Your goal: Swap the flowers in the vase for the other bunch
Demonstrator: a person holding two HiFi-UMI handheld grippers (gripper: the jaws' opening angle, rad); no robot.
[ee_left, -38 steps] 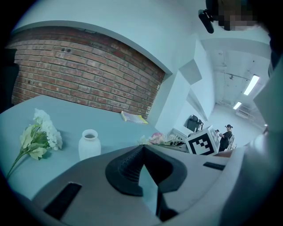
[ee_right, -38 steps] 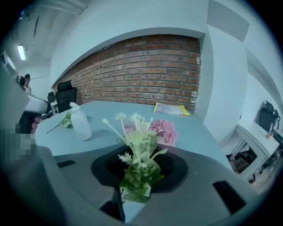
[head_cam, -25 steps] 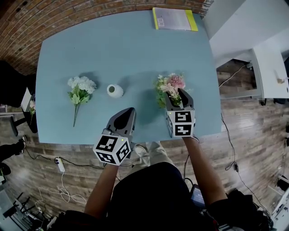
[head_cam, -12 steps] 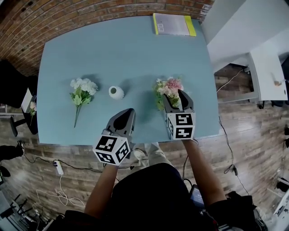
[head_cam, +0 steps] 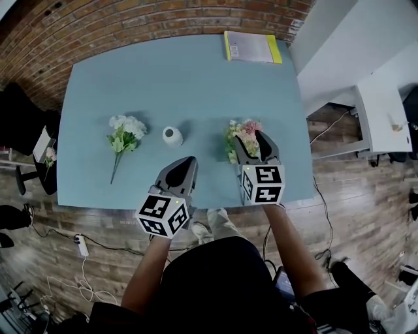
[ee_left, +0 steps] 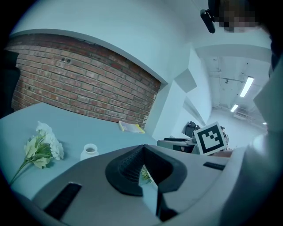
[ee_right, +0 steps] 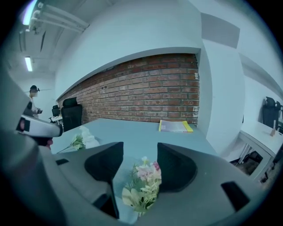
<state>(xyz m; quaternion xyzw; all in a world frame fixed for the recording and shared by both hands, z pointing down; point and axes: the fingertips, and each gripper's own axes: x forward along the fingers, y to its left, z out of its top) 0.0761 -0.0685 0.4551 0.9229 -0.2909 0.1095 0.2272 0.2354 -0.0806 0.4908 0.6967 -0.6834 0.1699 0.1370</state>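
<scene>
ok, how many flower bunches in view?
2 on the table: white bunch left of the vase, pink bunch right of it. Maybe another sprig off-table, far left; unclear.

"What sort of place are you in?"

"An office, I'd say. My pale blue surface (head_cam: pixel 189 85) stands by a brick wall (head_cam: pixel 163 19) on a wood-plank floor (head_cam: pixel 353 196). I can see a black office chair (ee_right: pixel 70 114), a white desk (head_cam: pixel 382 111), ceiling strip lights (ee_left: pixel 246 86), and a power strip (head_cam: pixel 80 244) trailing cables."
</scene>
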